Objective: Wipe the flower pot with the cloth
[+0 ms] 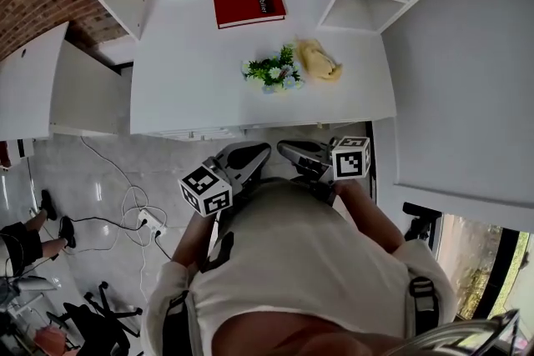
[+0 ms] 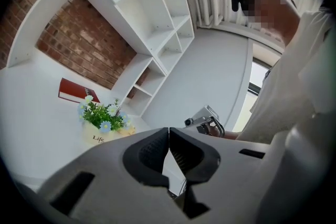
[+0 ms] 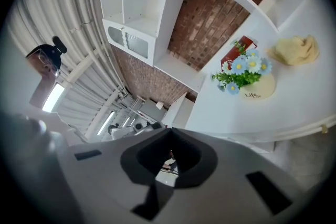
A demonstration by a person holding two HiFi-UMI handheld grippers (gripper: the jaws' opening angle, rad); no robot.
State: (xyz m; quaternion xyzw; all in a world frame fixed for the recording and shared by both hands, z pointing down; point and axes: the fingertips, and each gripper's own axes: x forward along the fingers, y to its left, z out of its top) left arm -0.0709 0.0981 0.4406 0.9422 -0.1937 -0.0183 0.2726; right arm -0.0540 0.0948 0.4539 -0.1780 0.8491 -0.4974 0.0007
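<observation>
Both claws are held close against the person's body, short of the near edge of the white surface (image 1: pixel 183 54), and neither has reached the work. The left claw (image 2: pixel 169 134) is clenched with its jaws edge to edge and nothing between them. The right claw (image 3: pixel 169 136) is likewise clenched and empty. In the head view the two tips sit side by side. The flower pot (image 1: pixel 274 75) stands straight ahead of them on the surface, roughly in line with the gap between the tips and well apart from both. The yellow cloth (image 1: pixel 319 61) lies crumpled just beside the pot on its right flank, apparently touching it, with no clear long axis. A red book (image 1: pixel 249 4) lies further back, clear of both. The right gripper view confirms the order: the pot (image 3: pixel 260 91) is nearer the middle of the view and the cloth (image 3: pixel 296 50) lies beyond it towards the outer side. Judgement: the cloth lies on the right hand's side, so the right claw has the shorter, unobstructed reach. It must open before it arrives. The left claw is better placed to steady the pot.
</observation>
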